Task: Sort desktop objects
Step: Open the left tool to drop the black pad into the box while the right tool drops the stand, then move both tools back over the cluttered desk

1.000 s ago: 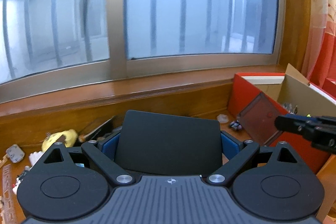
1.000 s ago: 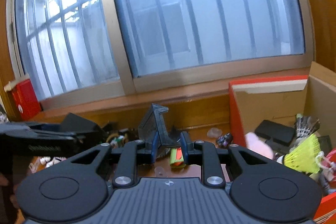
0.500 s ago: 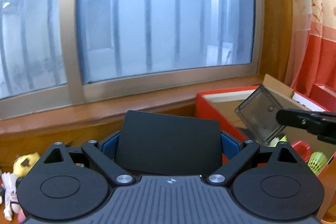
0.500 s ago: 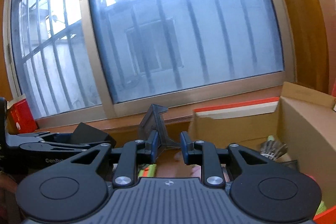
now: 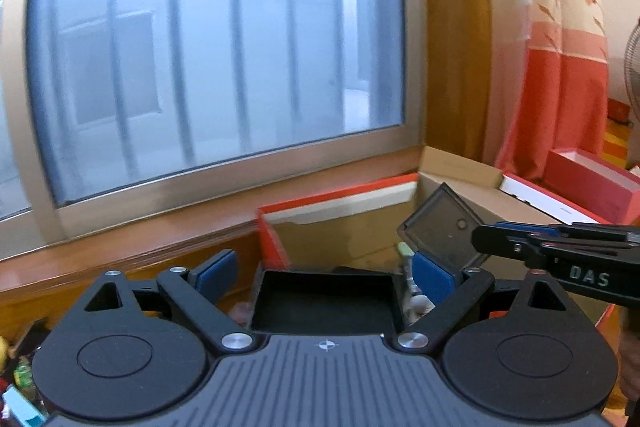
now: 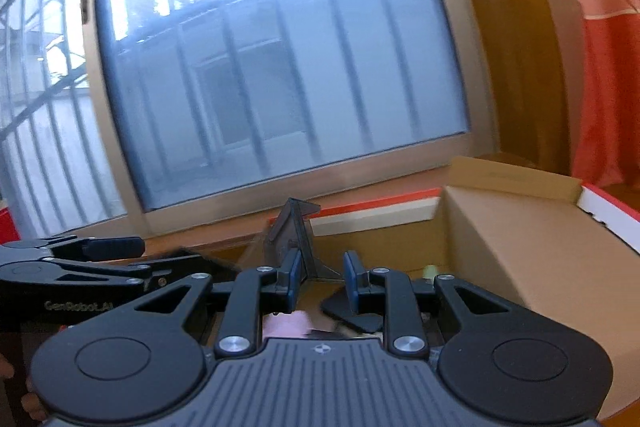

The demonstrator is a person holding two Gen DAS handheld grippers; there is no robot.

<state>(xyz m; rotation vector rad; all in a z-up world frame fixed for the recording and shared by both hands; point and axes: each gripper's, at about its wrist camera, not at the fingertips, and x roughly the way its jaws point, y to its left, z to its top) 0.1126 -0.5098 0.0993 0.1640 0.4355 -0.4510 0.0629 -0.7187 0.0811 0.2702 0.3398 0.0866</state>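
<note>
Barred window (image 5: pixel 216 67) in a pale metal frame, daylight glaring through the top panes. Below it, a wooden sill (image 5: pixel 132 247). Rightward, a cream-and-red curtain (image 5: pixel 556 67).

Both grippers matte black: ribbed grey centre plate w/ crosshair mark, 2 round discs, silver pivot screws, blue pads on fingers (image 5: pixel 432 277). Left gripper (image 5: pixel 326 273) side reads "GenRobot.AI"; right gripper (image 6: pixel 320 279) side "DAS". Skin visible at frame edges.
</note>
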